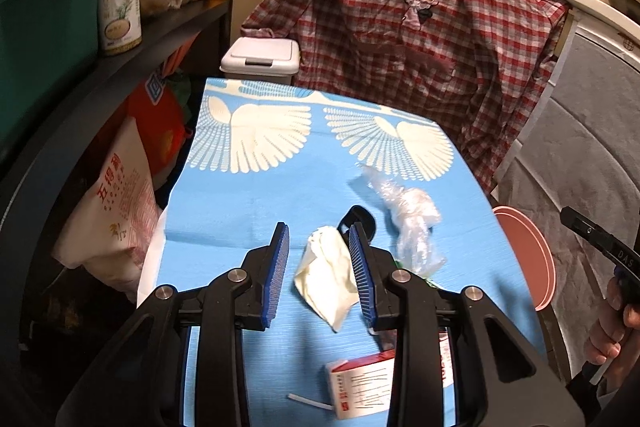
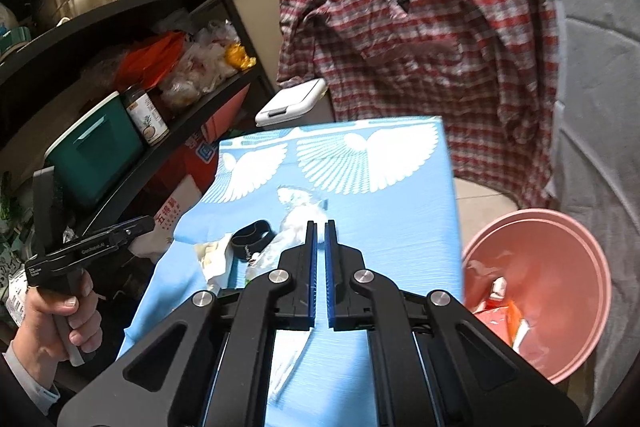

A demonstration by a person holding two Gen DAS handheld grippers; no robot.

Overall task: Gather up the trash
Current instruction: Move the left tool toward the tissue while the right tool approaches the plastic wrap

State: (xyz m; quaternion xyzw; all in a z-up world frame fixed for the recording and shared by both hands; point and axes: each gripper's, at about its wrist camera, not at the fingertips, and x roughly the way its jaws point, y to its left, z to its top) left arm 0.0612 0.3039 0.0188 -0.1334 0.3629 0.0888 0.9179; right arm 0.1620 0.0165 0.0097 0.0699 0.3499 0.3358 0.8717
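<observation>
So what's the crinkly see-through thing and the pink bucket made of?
The see-through wad looks like thin plastic film: clear, shiny, creased. The pink bucket looks like smooth, hard plastic with a dull sheen and a moulded rim, though I can't be sure.

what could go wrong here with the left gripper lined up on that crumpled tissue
1. The left gripper has its jaws apart around the crumpled cream tissue; its right pad sits close to the black ring-shaped band, which might get caught too.
2. The crinkled clear plastic wrapper lies alongside and may be dragged.
</observation>
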